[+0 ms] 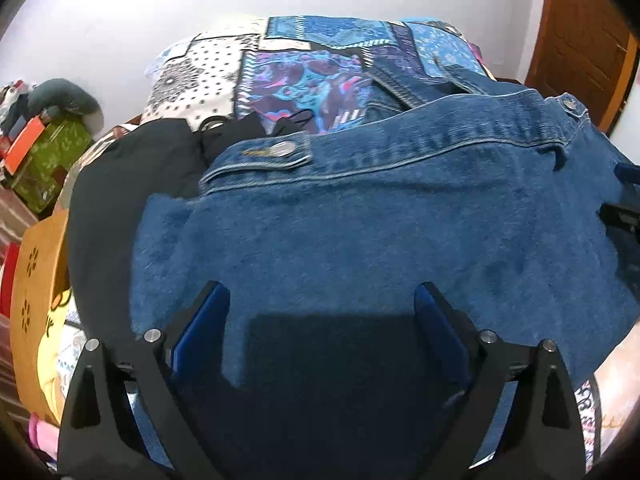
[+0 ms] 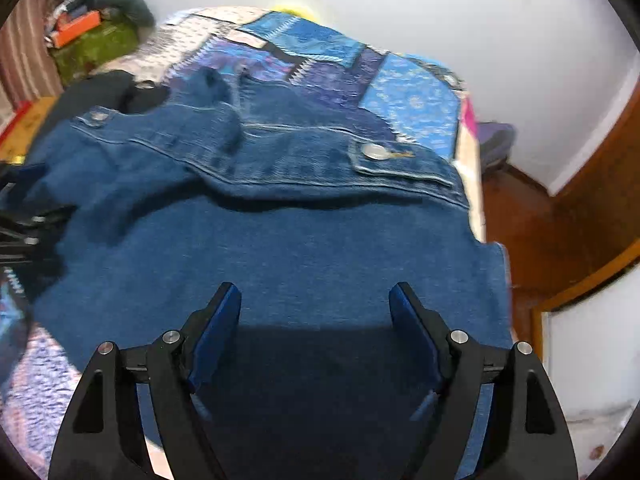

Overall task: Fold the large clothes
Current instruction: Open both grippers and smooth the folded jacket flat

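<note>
A blue denim jacket [image 1: 360,216] lies spread on the bed, its hem band with metal buttons [image 1: 282,149] towards the far side. It also fills the right wrist view [image 2: 280,248], with a button tab [image 2: 376,151] at the right. My left gripper [image 1: 322,300] is open and empty, just above the jacket's near part. My right gripper [image 2: 316,300] is open and empty, also above the near part. The right gripper shows at the right edge of the left wrist view [image 1: 624,200]; the left gripper shows at the left edge of the right wrist view [image 2: 24,224].
A black garment [image 1: 132,184] lies left of the jacket on the patchwork bedspread [image 1: 304,80]. A green box [image 1: 48,156] and clutter stand at the far left by the white wall. A wooden door [image 1: 580,52] stands at the right. The bed's right edge [image 2: 476,184] drops to the wooden floor.
</note>
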`<move>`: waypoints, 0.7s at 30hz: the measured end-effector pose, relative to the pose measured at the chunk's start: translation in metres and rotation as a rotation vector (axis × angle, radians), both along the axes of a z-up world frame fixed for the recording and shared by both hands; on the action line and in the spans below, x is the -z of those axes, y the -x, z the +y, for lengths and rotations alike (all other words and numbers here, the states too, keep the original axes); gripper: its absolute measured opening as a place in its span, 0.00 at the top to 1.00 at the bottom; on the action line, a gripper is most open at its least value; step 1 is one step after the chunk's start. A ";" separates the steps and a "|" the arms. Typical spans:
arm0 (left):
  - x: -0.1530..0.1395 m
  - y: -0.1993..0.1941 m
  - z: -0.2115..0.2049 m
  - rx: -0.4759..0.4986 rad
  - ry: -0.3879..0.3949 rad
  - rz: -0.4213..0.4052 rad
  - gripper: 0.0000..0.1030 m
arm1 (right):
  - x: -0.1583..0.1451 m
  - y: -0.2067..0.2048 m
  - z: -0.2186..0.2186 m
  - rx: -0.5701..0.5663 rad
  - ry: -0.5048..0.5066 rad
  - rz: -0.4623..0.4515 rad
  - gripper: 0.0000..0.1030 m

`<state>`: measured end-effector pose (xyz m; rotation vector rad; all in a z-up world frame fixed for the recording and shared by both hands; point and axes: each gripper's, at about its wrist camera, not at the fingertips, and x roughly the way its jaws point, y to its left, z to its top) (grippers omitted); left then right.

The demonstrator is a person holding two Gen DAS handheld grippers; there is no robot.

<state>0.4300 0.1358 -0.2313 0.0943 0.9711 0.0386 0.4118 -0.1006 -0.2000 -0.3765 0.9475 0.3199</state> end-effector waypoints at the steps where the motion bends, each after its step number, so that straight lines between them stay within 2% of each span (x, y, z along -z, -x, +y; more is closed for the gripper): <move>1: 0.000 0.003 0.003 -0.001 0.002 -0.001 0.08 | 0.000 0.001 -0.001 0.002 -0.002 0.000 0.27; 7: -0.001 0.029 0.006 0.002 -0.025 0.028 0.07 | -0.006 0.021 -0.015 0.027 -0.014 0.015 0.26; 11: -0.001 0.051 0.016 -0.029 0.011 0.052 0.07 | -0.008 0.037 -0.029 0.071 -0.053 0.057 0.26; 16: -0.008 0.077 0.028 -0.075 0.041 0.060 0.07 | -0.014 0.057 -0.040 0.107 -0.063 0.069 0.26; 19: -0.014 0.095 0.040 -0.165 0.003 0.039 0.08 | -0.018 0.066 -0.044 0.117 -0.089 0.084 0.26; 21: -0.016 0.107 0.053 -0.231 0.035 0.027 0.08 | -0.023 0.073 -0.046 0.120 -0.108 0.080 0.26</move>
